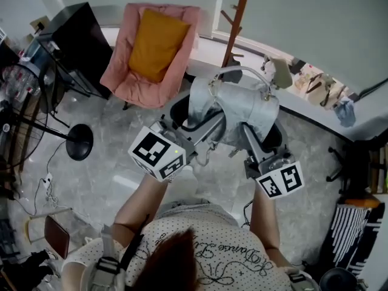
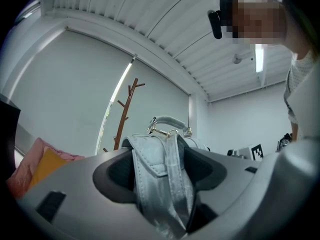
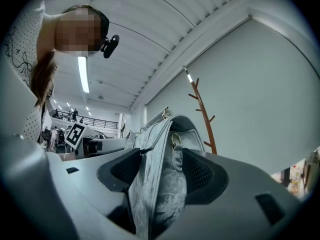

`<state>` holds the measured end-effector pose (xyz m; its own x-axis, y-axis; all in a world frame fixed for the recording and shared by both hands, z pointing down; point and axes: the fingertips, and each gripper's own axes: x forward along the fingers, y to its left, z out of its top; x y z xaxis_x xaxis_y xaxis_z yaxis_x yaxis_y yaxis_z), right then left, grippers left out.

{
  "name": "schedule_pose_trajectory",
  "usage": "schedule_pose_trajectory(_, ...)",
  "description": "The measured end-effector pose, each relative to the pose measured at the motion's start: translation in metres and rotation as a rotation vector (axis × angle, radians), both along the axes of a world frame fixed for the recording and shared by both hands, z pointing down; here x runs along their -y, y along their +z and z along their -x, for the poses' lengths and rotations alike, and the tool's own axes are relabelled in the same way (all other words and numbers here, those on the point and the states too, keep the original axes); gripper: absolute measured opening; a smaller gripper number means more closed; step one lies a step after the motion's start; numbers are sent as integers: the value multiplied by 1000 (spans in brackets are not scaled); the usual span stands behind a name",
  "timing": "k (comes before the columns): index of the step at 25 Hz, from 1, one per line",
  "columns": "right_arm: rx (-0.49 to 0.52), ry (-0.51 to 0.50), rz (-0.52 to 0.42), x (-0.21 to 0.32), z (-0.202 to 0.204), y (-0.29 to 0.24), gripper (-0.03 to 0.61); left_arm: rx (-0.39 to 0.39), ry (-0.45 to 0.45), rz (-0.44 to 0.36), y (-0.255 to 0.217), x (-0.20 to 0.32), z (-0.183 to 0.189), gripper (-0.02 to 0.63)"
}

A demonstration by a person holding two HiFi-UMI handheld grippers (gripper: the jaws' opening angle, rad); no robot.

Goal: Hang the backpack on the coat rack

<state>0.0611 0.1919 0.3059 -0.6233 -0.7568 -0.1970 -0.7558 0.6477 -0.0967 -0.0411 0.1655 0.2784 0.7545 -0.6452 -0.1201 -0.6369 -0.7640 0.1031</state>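
Observation:
A silver-grey backpack (image 1: 245, 108) hangs in the air in front of me, its top handle (image 1: 237, 71) pointing away. My left gripper (image 1: 203, 125) is shut on a shoulder strap (image 2: 162, 171) at the bag's left side, and the strap fills the gap between its pads. On the other side, my right gripper (image 1: 250, 131) is shut on the second strap (image 3: 150, 184). The brown wooden coat rack (image 1: 237, 17) stands just beyond the bag, by the wall. It also shows behind the bag in the left gripper view as the coat rack (image 2: 122, 119) and in the right gripper view as the coat rack (image 3: 204, 116).
A pink folding chair (image 1: 124, 71) with an orange cushion (image 1: 154, 44) stands left of the rack. A black round stand base (image 1: 79, 143) and a dark desk (image 1: 79, 32) are further left. A low ledge (image 1: 315, 111) with small items runs along the right wall.

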Motion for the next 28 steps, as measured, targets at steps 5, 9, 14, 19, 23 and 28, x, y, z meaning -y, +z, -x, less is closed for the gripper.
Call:
schedule_pose_trajectory(5,9,38,-12,51,25,-5,276,8,43,-14,-6,55,23,278)
schedule_pose_trajectory(9,5,67,-4,88,33,-6,276,1,71,-9,-7,95,30,278)
schedule_pose_trajectory(14,0,78,7,119,33,-8,276,-9,81,-1,-7,128,31,278)
schedule_pose_trajectory(19,13,74,13,143,27,-3,276,0,76,2,-4,152,25,278)
schedule_pose_trajectory(23,19,54,12,173,21,0,276,1,53,4,-1,180,19,278)
schedule_pose_trajectory(28,29,9,19,220,6,2,276,8,10,6,0,223,5,278)
